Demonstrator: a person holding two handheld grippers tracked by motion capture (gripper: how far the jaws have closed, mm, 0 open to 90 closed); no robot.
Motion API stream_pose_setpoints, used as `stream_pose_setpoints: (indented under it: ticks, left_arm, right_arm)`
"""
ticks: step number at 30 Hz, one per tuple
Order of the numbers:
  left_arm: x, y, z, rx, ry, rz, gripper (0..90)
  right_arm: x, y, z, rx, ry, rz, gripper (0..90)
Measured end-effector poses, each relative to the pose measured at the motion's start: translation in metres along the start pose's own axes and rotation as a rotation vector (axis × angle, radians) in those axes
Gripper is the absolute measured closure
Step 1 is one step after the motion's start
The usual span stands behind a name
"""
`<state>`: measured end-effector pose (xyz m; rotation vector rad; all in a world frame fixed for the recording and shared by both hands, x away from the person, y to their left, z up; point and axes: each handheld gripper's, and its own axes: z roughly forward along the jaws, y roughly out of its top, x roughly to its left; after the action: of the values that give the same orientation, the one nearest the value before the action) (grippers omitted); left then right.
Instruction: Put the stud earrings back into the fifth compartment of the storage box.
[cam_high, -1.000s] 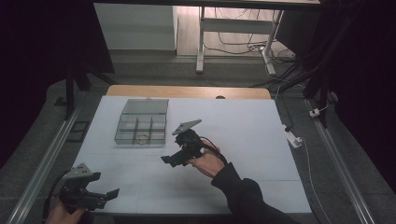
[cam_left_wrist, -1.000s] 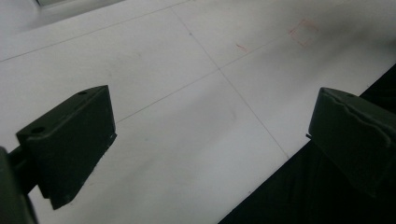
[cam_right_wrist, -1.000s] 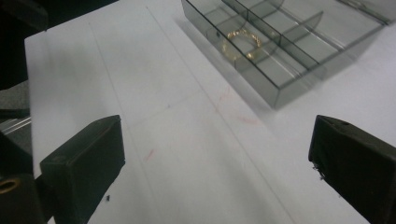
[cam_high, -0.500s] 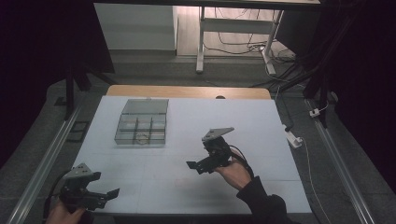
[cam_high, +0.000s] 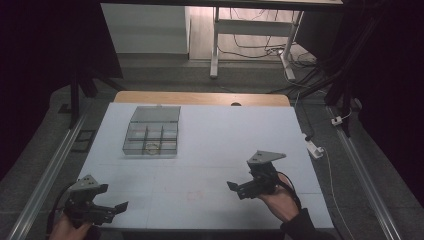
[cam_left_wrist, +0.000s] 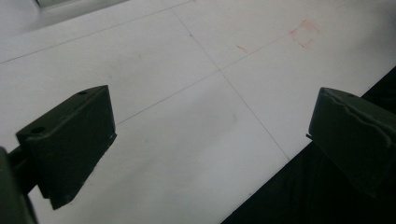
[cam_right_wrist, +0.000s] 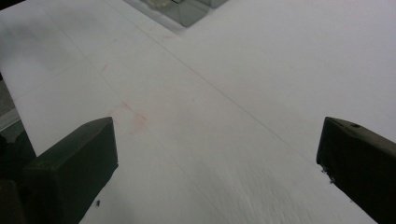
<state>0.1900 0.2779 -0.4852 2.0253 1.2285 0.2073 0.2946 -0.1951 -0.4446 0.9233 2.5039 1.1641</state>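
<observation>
A clear plastic compartment box (cam_high: 151, 135) with its lid open stands on the white table (cam_high: 210, 140) at the back left; small items lie in its cells. My left gripper (cam_high: 117, 207) hovers at the table's front left corner, jaws wide open and nothing between them (cam_left_wrist: 210, 135). Held in a hand at the front right, my right gripper (cam_high: 235, 187) points left with its jaws open and nothing between them (cam_right_wrist: 215, 149). The box's corner (cam_right_wrist: 182, 11) shows at the top of the right gripper view.
Faint pencil lines and a reddish mark (cam_high: 194, 195) cross the table's front middle. A white power strip (cam_high: 314, 148) lies off the table's right edge. Metal rails (cam_high: 47, 170) run along both sides. A wooden strip (cam_high: 200, 98) borders the far edge.
My right gripper has drawn back from near the box to the front right of the table. The left gripper has stayed in place.
</observation>
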Motion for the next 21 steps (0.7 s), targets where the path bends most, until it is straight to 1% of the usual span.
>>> stream_pose_setpoints:
  ticks: [5,7,12,17,21]
  left_arm:
    - [0.0,0.0,0.0,0.001,0.002,0.001,0.9]
    - [0.0,0.0,0.0,-0.002,0.002,0.001,0.9]
    - [0.0,0.001,0.001,-0.001,-0.001,0.001,0.9]
    - [0.0,0.001,0.001,-0.002,-0.003,0.003,1.0]
    - [0.0,0.001,0.001,-0.003,-0.004,0.004,1.1]
  right_arm:
    - [-0.009,-0.021,-0.024,-0.021,-0.043,0.057,0.0]
    - [-0.012,-0.029,-0.033,-0.027,-0.067,0.079,0.0]
    - [-0.017,-0.045,-0.051,-0.034,-0.108,0.12,0.0]
    - [-0.02,-0.06,-0.065,-0.037,-0.155,0.15,0.0]
    - [-0.021,-0.071,-0.073,-0.024,-0.185,0.168,0.0]
